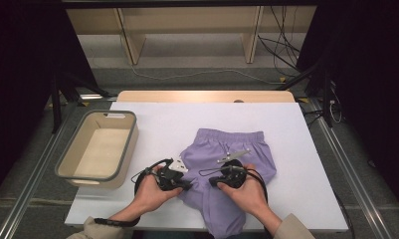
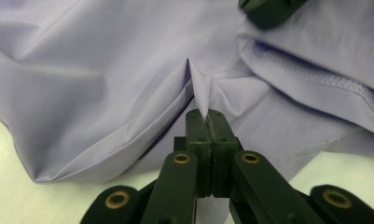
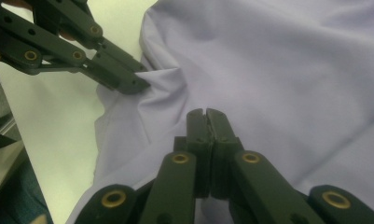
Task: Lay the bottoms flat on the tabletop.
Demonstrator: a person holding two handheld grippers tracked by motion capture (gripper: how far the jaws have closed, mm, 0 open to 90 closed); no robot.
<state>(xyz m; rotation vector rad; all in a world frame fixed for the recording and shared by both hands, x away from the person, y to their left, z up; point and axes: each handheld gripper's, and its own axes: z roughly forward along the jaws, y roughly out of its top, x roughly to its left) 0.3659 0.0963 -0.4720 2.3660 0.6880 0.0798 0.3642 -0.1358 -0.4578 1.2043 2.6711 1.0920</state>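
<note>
A pair of lilac shorts [image 1: 234,144] lies on the white table top [image 1: 296,149], waistband at the far side and one leg trailing over the front edge. My left gripper [image 1: 188,185] is at the shorts' left edge; in the left gripper view it [image 2: 206,116] is shut on a raised fold of the fabric [image 2: 128,93]. My right gripper [image 1: 212,181] faces it a few centimetres to the right. Its jaws [image 3: 206,113] are shut with a small pucker of the cloth [image 3: 278,74] at their tips. The left gripper [image 3: 140,85] also shows there, pinching the cloth.
A grey-rimmed beige bin [image 1: 129,149] stands hollow on the table's left side. Both hands come in from the front edge. Bare white table lies to the right of the shorts and behind them. Wooden shelving [image 1: 187,25] and cables are on the floor beyond.
</note>
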